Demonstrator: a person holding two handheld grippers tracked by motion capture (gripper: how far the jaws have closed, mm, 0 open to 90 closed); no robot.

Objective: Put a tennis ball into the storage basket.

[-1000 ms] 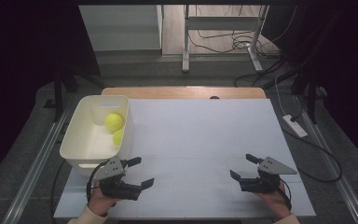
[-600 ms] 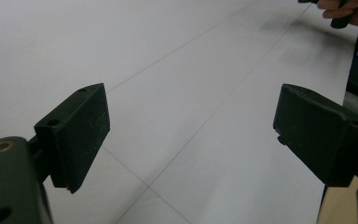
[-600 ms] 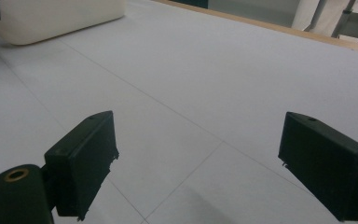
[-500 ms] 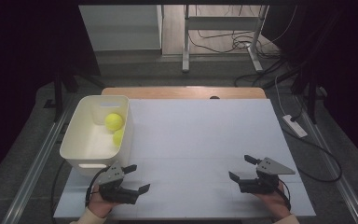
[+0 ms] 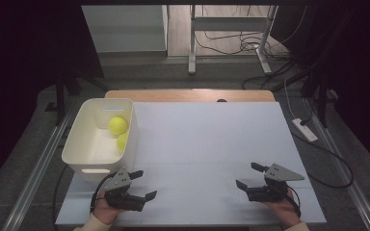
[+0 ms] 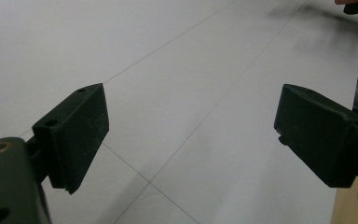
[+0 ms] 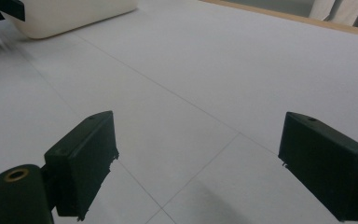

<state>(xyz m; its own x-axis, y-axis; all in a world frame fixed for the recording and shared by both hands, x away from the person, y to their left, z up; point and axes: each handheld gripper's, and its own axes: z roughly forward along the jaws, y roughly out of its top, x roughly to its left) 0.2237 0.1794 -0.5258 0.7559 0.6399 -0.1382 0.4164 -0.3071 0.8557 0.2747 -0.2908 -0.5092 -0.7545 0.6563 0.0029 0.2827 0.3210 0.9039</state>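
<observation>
Both my grippers [image 5: 143, 185] [image 5: 249, 175] gaping, empty; left sits near the white bin [image 5: 79, 144], stray swing could knock it.

Left gripper [image 6: 193, 135] jaws wide apart above white table [image 6: 177, 70].

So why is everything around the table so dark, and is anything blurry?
High view: light falls on the white table and bin; the surroundings stay dark. Right gripper view: the bin at top left looks soft. Left gripper view: the far corner is smeared.
</observation>
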